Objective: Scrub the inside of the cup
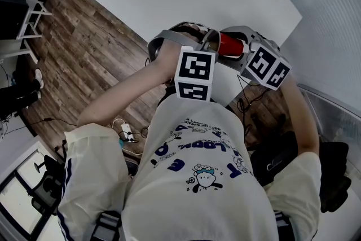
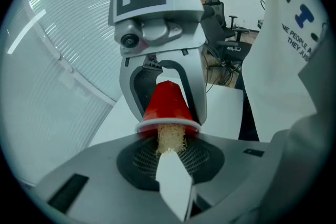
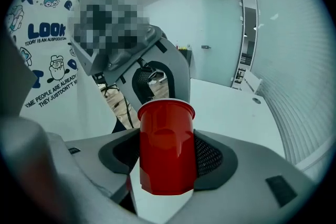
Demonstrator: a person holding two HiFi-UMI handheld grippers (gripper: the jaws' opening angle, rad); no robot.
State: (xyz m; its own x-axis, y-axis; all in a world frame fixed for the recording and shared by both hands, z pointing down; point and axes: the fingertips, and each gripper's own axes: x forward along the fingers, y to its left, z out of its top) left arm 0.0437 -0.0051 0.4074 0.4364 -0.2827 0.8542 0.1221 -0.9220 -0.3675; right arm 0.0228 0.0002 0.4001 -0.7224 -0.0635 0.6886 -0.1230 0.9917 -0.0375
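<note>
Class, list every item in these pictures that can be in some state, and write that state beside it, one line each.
Red cup, held in the air, mouth turned towards the scrubber.
Scrubber, its fibrous head pushed into the cup's mouth.
Left tool, shut on the scrubber's white handle.
Right tool, shut on the cup's wall.

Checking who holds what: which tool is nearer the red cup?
Right. The right tool is clamped on the red cup; the left tool holds a scrubber whose bristles reach its mouth.
</note>
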